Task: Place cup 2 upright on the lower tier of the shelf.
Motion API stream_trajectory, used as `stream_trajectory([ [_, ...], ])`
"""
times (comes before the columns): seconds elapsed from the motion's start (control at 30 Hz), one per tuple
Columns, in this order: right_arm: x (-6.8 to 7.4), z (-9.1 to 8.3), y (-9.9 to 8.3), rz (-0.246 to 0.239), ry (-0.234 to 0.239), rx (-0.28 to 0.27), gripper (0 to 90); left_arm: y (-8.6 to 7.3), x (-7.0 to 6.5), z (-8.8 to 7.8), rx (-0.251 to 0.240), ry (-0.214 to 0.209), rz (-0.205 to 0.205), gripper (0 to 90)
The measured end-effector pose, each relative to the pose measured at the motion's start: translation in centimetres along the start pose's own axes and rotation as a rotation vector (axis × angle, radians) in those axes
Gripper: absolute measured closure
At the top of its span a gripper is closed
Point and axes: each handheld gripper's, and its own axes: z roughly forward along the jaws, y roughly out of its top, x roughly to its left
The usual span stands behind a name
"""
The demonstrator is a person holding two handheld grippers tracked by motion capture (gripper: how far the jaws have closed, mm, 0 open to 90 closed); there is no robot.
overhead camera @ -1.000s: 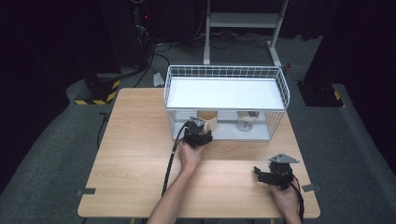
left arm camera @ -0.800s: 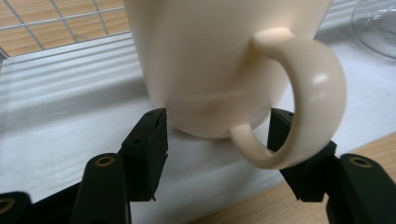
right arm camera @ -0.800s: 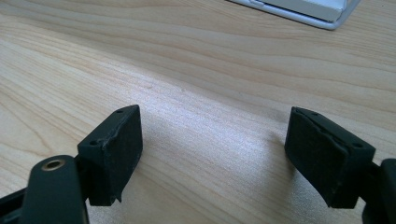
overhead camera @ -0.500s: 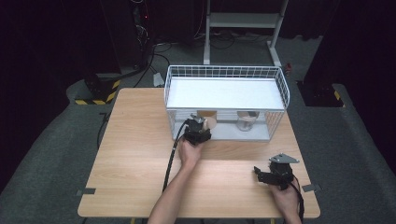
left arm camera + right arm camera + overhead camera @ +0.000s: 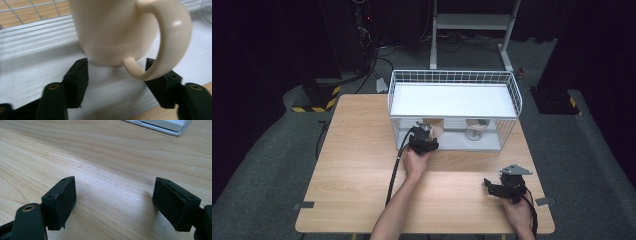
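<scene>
A cream mug (image 5: 112,30) stands on the white lower shelf (image 5: 30,62) of a wire basket (image 5: 454,75), its handle turned toward my left gripper (image 5: 119,73). The jaws have just been opening. They now straddle the lower part of the handle, and the left pad stands clear of it. From above, the left gripper (image 5: 426,137) reaches into the basket's front opening at the mug (image 5: 434,128). My right gripper (image 5: 113,200) rests low over bare wood with its jaws wide apart and nothing between them. It sits near the table's front right corner (image 5: 492,185).
A clear glass (image 5: 475,129) stands on the same shelf, right of the mug. A white panel (image 5: 452,100) covers the basket's upper level. The wooden table (image 5: 357,165) has bare room left of the hands. A black cable (image 5: 394,170) trails from the left gripper.
</scene>
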Motion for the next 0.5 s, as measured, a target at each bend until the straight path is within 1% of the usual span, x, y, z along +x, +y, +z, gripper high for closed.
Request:
stream_trajectory([
  [0.03, 0.0, 0.0, 0.0, 0.0, 0.0, 0.0, 19.3, 0.0, 0.1, -0.1, -0.001, -0.005, -0.002, 33.1],
  [0.07, 0.0, 0.0, 0.0, 0.0, 0.0, 0.0, 19.3, 0.0, 0.1, -0.3, -0.007, 0.008, 0.003, 30.6],
  [0.1, 0.0, 0.0, 0.0, 0.0, 0.0, 0.0, 19.3, -0.1, 0.1, -0.3, -0.007, -0.006, -0.003, 29.1],
  [0.13, 0.0, 0.0, 0.0, 0.0, 0.0, 0.0, 19.3, -0.1, 0.2, -0.5, -0.008, 0.003, 0.004, 28.2],
  [0.17, 0.0, 0.0, 0.0, 0.0, 0.0, 0.0, 19.3, -0.1, 0.2, -0.6, -0.009, 0.002, 0.006, 27.0],
  [0.2, 0.0, 0.0, 0.0, 0.0, 0.0, 0.0, 19.3, -0.1, 0.2, -0.7, -0.006, -0.016, 0.007, 25.4],
  [0.23, 0.0, 0.0, 0.0, 0.0, 0.0, 0.0, 19.3, -0.1, 0.3, -0.9, -0.006, -0.009, 0.014, 24.5],
  [0.27, 0.0, 0.0, 0.0, 0.0, 0.0, 0.0, 19.3, -0.2, 0.2, -0.9, -0.007, -0.024, 0.007, 23.5],
  [0.3, 0.0, 0.0, 0.0, 0.0, 0.0, 0.0, 19.3, -0.2, 0.2, -1.1, -0.003, -0.022, -0.001, 23.0],
  [0.33, 0.0, 0.0, 0.0, 0.0, 0.0, 0.0, 19.3, -0.2, 0.2, -1.2, -0.01, -0.031, 0.005, 22.7],
  [0.37, 0.0, 0.0, 0.0, 0.0, 0.0, 0.0, 19.3, -0.3, 0.2, -1.3, -0.011, -0.037, 0.002, 22.8],
  [0.4, 0.0, 0.0, 0.0, 0.0, 0.0, 0.0, 19.3, -0.3, 0.2, -1.4, -0.01, -0.038, 0.013, 22.2],
  [0.43, 0.0, 0.0, 0.0, 0.0, 0.0, 0.0, 19.3, -0.3, 0.3, -1.6, -0.012, -0.026, 0.03, 21.6],
  [0.5, 0.0, 0.0, 0.0, 0.0, 0.0, 0.0, 19.3, -0.2, 0.3, -1.8, -0.015, -0.033, 0.039, 20.7],
])
